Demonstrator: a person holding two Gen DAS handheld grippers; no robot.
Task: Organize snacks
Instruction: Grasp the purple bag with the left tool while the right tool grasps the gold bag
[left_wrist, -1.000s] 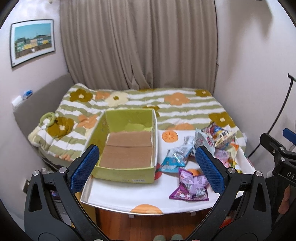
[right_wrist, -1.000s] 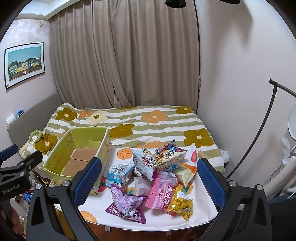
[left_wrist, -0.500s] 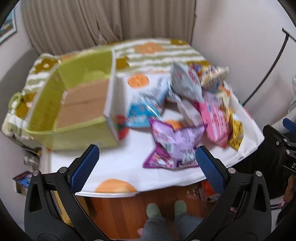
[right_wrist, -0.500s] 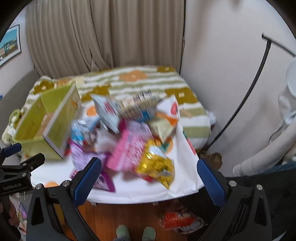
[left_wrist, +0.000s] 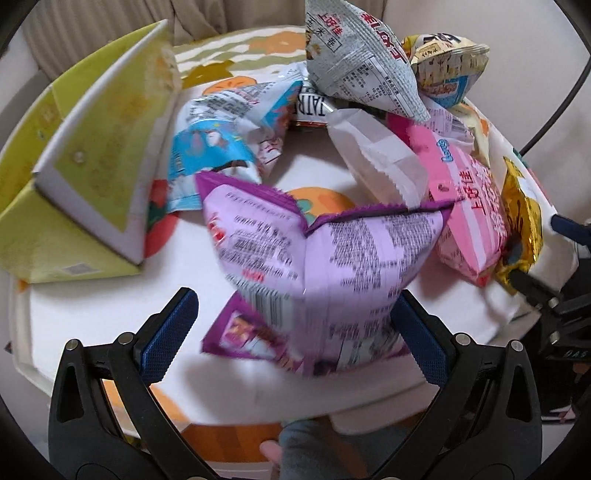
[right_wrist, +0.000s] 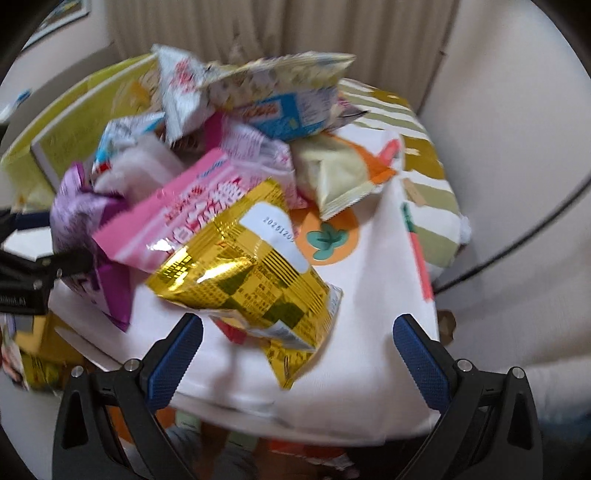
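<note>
My left gripper (left_wrist: 293, 334) is open, low over the table, with a purple snack bag (left_wrist: 317, 266) lying just ahead of its blue pads and reaching between them. Behind it are a blue bag (left_wrist: 210, 144), a white bag (left_wrist: 376, 151), a grey bag (left_wrist: 354, 62) and a pink bag (left_wrist: 469, 206). The open green box (left_wrist: 92, 147) stands to the left. My right gripper (right_wrist: 297, 352) is open too, with a gold snack bag (right_wrist: 251, 273) just ahead of its left pad, touching neither pad. The pink bag (right_wrist: 184, 218) overlaps the gold one.
The table (right_wrist: 369, 295) has a white cloth with orange fruit prints, and its front edge is right under both grippers. A striped floral bed (right_wrist: 428, 162) lies behind it. A black cable (right_wrist: 517, 240) curves along the right wall. A person's socked feet (left_wrist: 295, 446) show below the table edge.
Both grippers have dropped and pushed in close to the snack pile, tilting down. The left one has swung right from the box to the purple bag. Both stayed open.
</note>
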